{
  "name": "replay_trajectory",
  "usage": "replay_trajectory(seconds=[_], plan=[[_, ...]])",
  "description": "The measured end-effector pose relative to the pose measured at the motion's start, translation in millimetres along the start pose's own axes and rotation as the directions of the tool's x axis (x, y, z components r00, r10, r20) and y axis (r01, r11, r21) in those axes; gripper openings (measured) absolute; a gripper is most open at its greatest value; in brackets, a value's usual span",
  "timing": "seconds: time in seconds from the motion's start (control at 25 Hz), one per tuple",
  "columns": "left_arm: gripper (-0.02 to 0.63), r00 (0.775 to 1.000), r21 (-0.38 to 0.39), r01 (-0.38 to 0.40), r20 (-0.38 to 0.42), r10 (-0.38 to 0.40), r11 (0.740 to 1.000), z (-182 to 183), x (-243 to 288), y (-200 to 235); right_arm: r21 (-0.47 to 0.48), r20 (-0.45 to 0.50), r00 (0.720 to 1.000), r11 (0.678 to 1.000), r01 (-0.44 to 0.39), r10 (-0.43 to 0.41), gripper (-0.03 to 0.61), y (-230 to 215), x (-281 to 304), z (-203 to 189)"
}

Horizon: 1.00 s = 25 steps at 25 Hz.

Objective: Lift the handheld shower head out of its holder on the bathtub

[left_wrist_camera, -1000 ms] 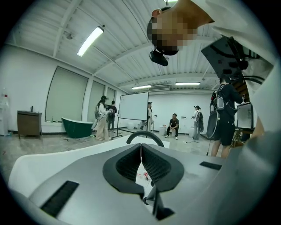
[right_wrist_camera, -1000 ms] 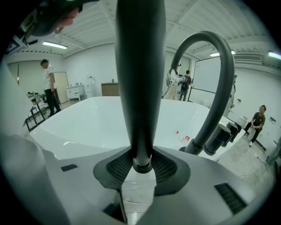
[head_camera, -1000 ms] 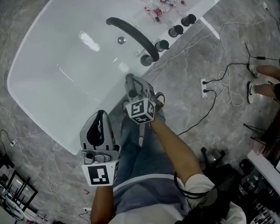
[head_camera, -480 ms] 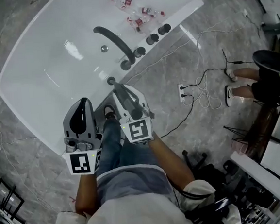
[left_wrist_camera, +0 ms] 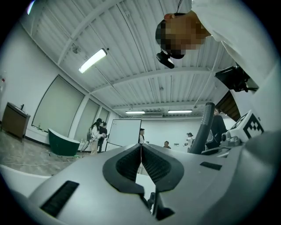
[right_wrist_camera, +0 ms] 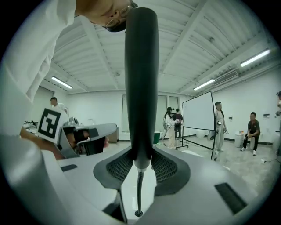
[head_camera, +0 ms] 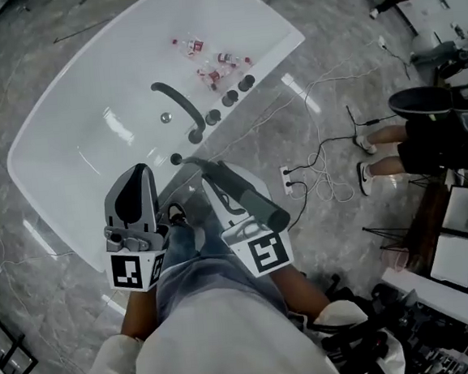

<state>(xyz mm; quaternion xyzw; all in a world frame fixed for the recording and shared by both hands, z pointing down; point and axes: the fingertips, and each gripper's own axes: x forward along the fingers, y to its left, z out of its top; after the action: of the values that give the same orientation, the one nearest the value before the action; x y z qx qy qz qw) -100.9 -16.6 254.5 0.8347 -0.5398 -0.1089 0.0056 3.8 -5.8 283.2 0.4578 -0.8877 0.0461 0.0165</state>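
Note:
The dark grey shower head (head_camera: 247, 196) stands upright in my right gripper (head_camera: 217, 183), lifted well above the white bathtub (head_camera: 67, 229). Its thin hose (right_wrist_camera: 139, 193) hangs from the handle down to the round holder (head_camera: 176, 159) on the tub rim. In the right gripper view the handle (right_wrist_camera: 140, 88) fills the gap between the pads, which press on both its sides. My left gripper (head_camera: 141, 174) hovers to the left at about the same height, its jaws meeting at the tip (left_wrist_camera: 141, 147) with nothing between them. The left gripper view shows the handle (left_wrist_camera: 202, 127) at the right.
A curved dark spout (head_camera: 176, 106) and round knobs (head_camera: 230, 98) sit on the tub rim, with several small bottles (head_camera: 207, 66) behind them. Cables and a power strip (head_camera: 286, 177) lie on the marble floor. A seated person (head_camera: 425, 141) is at the right; a whiteboard (right_wrist_camera: 197, 116) stands beyond.
Both grippers have risen a good way. The right one went from the tub rim upward with the shower head in it, and the hose now trails down to the holder.

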Motion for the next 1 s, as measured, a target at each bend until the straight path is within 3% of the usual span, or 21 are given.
replay_trajectory(seconds=[0.16, 0.36, 0.64, 1.0], plan=[[0.018, 0.998, 0.009, 0.03, 0.051, -0.031, 1.0, 64.1, -1.1, -37.4, 0.002, 0.036, 0.999, 1.0, -0.023, 0.023, 0.138, 4.0, -41.1, 72.0], [0.018, 0.992, 0.035, 0.056, 0.115, -0.06, 0.998, 117.6, 9.7, -69.1, 0.01, 0.073, 0.997, 0.999, -0.039, 0.039, 0.138, -1.3, -60.4, 124.8], [0.018, 0.987, 0.035, 0.057, 0.149, -0.061, 0.998, 135.4, 17.4, -93.5, 0.038, 0.132, 0.99, 0.997, -0.06, 0.055, 0.138, -7.5, -70.9, 156.3], [0.018, 0.987, 0.019, 0.085, 0.133, -0.087, 0.996, 130.4, 25.5, -117.3, 0.07, 0.228, 0.973, 0.996, -0.059, 0.042, 0.138, -26.6, -92.8, 188.1]])
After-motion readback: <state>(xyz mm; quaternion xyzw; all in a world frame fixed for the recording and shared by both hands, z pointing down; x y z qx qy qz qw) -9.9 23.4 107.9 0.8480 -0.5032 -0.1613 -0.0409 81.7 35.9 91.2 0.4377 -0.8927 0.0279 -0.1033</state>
